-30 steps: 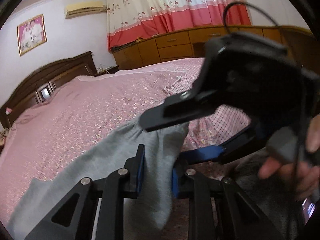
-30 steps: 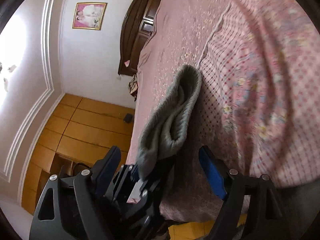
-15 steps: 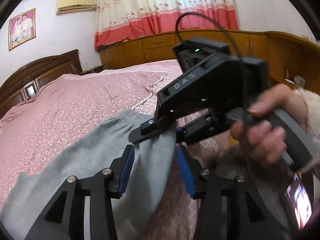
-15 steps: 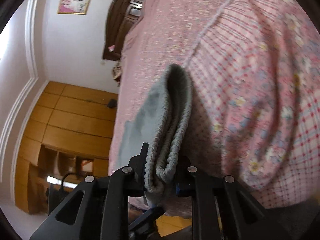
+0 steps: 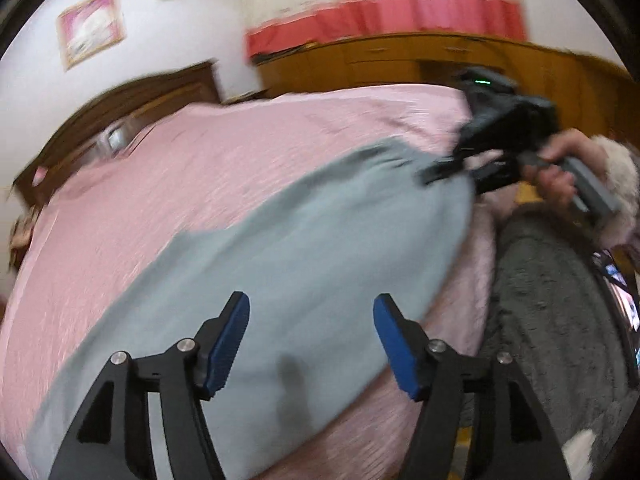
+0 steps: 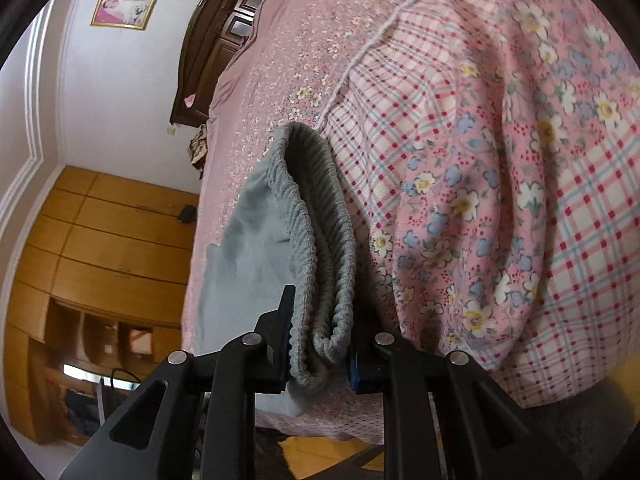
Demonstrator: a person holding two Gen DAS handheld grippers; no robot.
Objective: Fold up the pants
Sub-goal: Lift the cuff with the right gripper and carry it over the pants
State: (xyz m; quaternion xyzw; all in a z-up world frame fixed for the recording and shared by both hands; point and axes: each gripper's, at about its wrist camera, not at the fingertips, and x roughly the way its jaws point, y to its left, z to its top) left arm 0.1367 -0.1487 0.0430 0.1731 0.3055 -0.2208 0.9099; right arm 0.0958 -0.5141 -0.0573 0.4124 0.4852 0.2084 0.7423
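Note:
Grey pants (image 5: 288, 256) lie stretched across the pink bed, folded lengthwise, waistband at the far right. My left gripper (image 5: 310, 340) hovers open above the middle of the pants with nothing between its blue pads. In the left wrist view, the right gripper (image 5: 452, 170) is seen held by a hand at the waistband end. In the right wrist view, the ribbed waistband (image 6: 320, 248) is doubled over and my right gripper (image 6: 320, 356) is shut on its near end.
The pink floral bedspread (image 6: 480, 160) covers the bed, with a dark wooden headboard (image 5: 120, 108) at the far end. Wooden cabinets (image 5: 400, 60) run under a red and white curtain. A person's grey fleece clothing (image 5: 560, 300) fills the right side.
My left gripper let go of the pants, opened and pulled back from the waistband. My right gripper went from open to shut on the waistband and has stayed on it.

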